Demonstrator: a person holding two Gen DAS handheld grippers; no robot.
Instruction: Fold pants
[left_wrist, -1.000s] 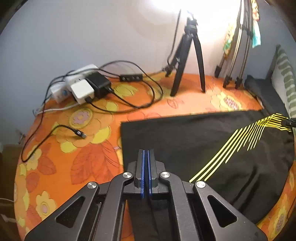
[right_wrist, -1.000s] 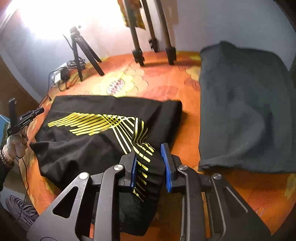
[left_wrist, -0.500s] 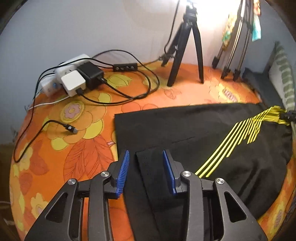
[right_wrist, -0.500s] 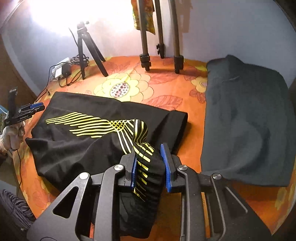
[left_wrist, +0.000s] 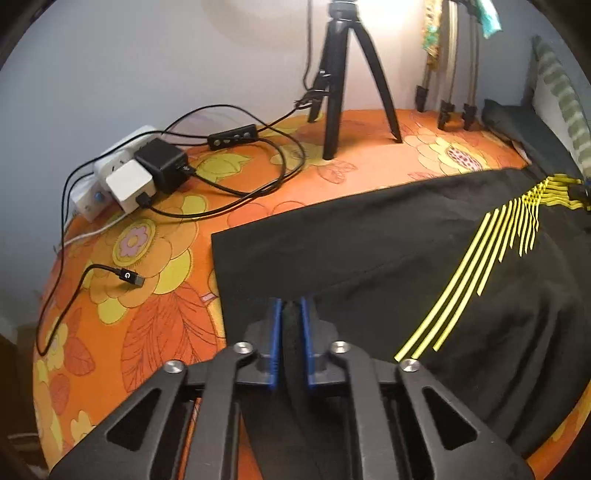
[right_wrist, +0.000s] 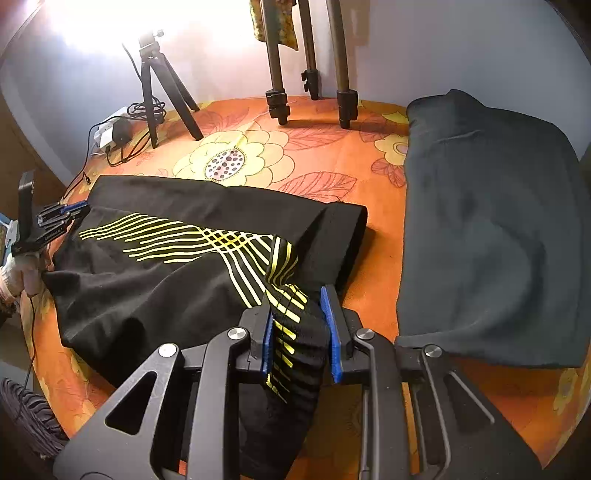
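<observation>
On the orange flowered cloth (right_wrist: 332, 155), black pants (right_wrist: 177, 280) with yellow stripes, spread flat across the middle. Near the left end of the pants, the left gripper (left_wrist: 291, 314), jaws narrow and pinched on a fold of black fabric at a leg hem. At the other end, the right gripper (right_wrist: 297, 314), blue pads clamped on a thick bunch of striped cloth, that end lifted off the cloth. Just right of the pants, a folded dark garment (right_wrist: 487, 229), lying apart from them. Behind, against the wall, a small black tripod (left_wrist: 343, 85) and the legs of a larger tripod (right_wrist: 310, 66). In the left wrist view, to the far left, a power strip with chargers (left_wrist: 136, 173) and a loose black cable (left_wrist: 129, 277). At the left edge of the right wrist view, a hand (right_wrist: 18, 273) under the left gripper.
</observation>
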